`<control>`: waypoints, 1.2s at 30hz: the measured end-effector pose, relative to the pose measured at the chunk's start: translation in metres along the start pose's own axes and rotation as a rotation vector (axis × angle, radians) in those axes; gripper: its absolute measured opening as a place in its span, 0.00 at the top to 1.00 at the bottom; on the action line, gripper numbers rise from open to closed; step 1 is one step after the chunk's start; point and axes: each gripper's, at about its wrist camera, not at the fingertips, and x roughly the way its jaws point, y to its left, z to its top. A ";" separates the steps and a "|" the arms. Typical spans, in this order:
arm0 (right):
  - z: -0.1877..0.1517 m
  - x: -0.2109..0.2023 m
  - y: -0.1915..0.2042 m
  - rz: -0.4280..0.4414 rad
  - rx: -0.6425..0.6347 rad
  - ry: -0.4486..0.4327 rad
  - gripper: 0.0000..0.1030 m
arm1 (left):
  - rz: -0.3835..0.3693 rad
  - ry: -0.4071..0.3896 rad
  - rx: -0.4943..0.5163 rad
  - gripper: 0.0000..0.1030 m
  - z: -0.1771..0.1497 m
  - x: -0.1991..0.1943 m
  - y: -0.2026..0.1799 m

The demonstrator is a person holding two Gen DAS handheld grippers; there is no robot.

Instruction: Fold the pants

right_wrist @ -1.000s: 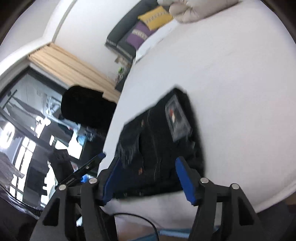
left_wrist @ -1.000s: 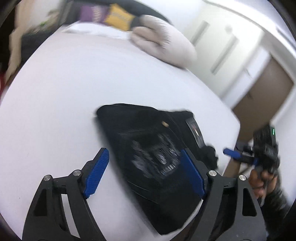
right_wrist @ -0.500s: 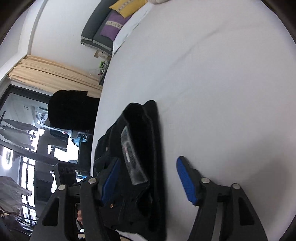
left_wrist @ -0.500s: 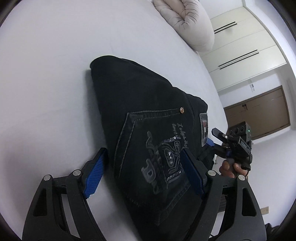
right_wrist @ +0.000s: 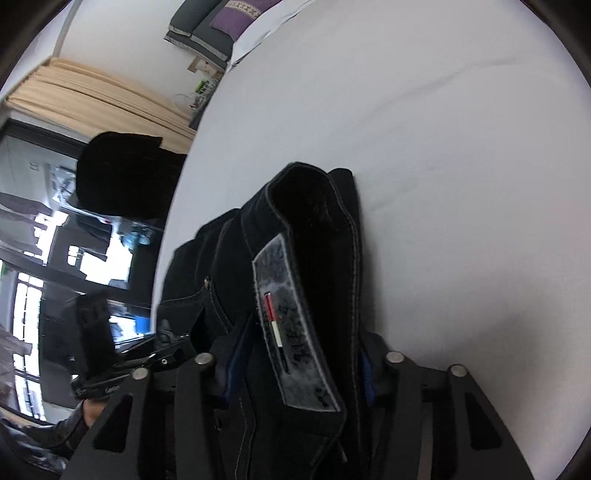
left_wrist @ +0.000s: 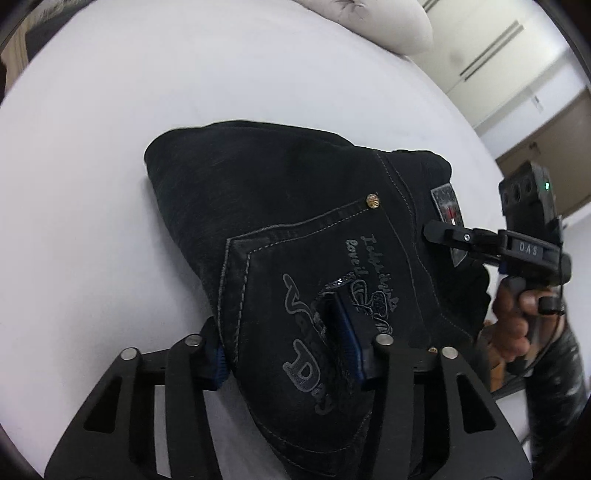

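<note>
Black folded jeans (left_wrist: 277, 192) lie on a white bed (left_wrist: 110, 110), back pocket with stitched lettering facing up. My left gripper (left_wrist: 280, 332) is closing across the near edge of the stack; one blue pad sits on the pocket, the other against the fold's side. My right gripper (right_wrist: 299, 354) is closing on the waistband end of the jeans (right_wrist: 317, 206), its pads on either side of the grey label (right_wrist: 291, 325). In the left wrist view one finger of the right gripper (left_wrist: 443, 234) lies on the waistband, held by a hand (left_wrist: 517, 325).
A pale pillow (left_wrist: 388, 18) lies at the bed's far end. White wardrobe doors (left_wrist: 480, 55) and a brown door (left_wrist: 535, 155) stand beyond it. Purple and grey cushions (right_wrist: 236, 18), beige curtains (right_wrist: 92, 96) and a window lie past the bed's other side.
Both grippers came down onto the jeans and narrowed: the left now clamps the pocket edge, the right the waistband, where before their jaws stood wide around the fabric.
</note>
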 end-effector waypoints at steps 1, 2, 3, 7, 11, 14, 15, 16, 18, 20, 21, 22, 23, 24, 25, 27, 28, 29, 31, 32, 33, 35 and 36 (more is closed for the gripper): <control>-0.001 0.000 0.000 -0.009 0.001 -0.002 0.59 | 0.010 -0.004 0.012 0.61 0.000 0.000 -0.004; -0.002 0.000 0.000 -0.018 0.001 -0.005 0.62 | 0.019 -0.008 0.023 0.62 0.000 -0.001 -0.007; -0.004 -0.001 0.001 -0.027 0.002 -0.009 0.64 | 0.024 -0.011 0.028 0.63 0.000 -0.001 -0.009; -0.007 -0.003 0.006 -0.068 -0.001 -0.028 0.68 | 0.026 -0.018 0.031 0.68 0.002 -0.007 -0.008; -0.009 -0.006 0.012 -0.102 -0.009 -0.041 0.72 | 0.024 -0.026 0.026 0.70 0.005 -0.011 -0.006; -0.010 -0.009 0.020 -0.127 -0.020 -0.050 0.75 | 0.015 -0.034 0.021 0.72 0.002 -0.019 0.000; -0.011 -0.010 0.023 -0.134 -0.025 -0.054 0.77 | 0.011 -0.037 0.020 0.73 0.002 -0.021 0.001; -0.012 -0.012 0.028 -0.141 -0.033 -0.058 0.77 | 0.006 -0.039 0.018 0.74 0.001 -0.024 0.003; -0.014 -0.016 0.036 -0.151 -0.045 -0.066 0.78 | -0.005 -0.045 0.013 0.75 -0.003 -0.034 0.013; -0.016 -0.020 0.048 -0.154 -0.062 -0.074 0.79 | -0.017 -0.053 0.009 0.77 -0.003 -0.038 0.013; -0.016 -0.021 0.053 -0.154 -0.070 -0.078 0.79 | -0.024 -0.057 0.006 0.78 -0.003 -0.041 0.014; -0.017 -0.023 0.060 -0.150 -0.078 -0.080 0.79 | -0.030 -0.062 0.003 0.78 -0.004 -0.046 0.016; -0.016 -0.024 0.065 -0.144 -0.084 -0.081 0.79 | -0.032 -0.066 0.002 0.79 -0.004 -0.050 0.018; -0.016 -0.024 0.070 -0.144 -0.091 -0.082 0.79 | -0.031 -0.075 -0.001 0.79 -0.004 -0.056 0.020; -0.015 -0.024 0.078 -0.142 -0.099 -0.080 0.79 | -0.029 -0.086 -0.003 0.80 -0.004 -0.062 0.023; -0.013 -0.022 0.090 -0.133 -0.109 -0.077 0.80 | -0.028 -0.114 -0.016 0.80 -0.004 -0.075 0.031; -0.010 -0.021 0.098 -0.124 -0.120 -0.076 0.80 | -0.026 -0.128 -0.022 0.80 -0.003 -0.081 0.036; -0.007 -0.019 0.105 -0.114 -0.131 -0.076 0.80 | -0.022 -0.143 -0.028 0.80 -0.001 -0.089 0.042; 0.002 -0.013 0.122 -0.086 -0.153 -0.076 0.80 | -0.007 -0.178 -0.035 0.80 0.005 -0.107 0.059; 0.008 -0.007 0.130 -0.072 -0.159 -0.075 0.80 | 0.001 -0.190 -0.035 0.80 0.008 -0.114 0.067; 0.016 -0.002 0.138 -0.060 -0.165 -0.072 0.80 | 0.011 -0.203 -0.035 0.80 0.012 -0.121 0.076; 0.035 0.015 0.156 -0.039 -0.187 -0.066 0.80 | 0.038 -0.228 -0.035 0.80 0.023 -0.134 0.095; 0.042 0.023 0.163 -0.030 -0.194 -0.062 0.80 | 0.053 -0.240 -0.037 0.80 0.029 -0.140 0.106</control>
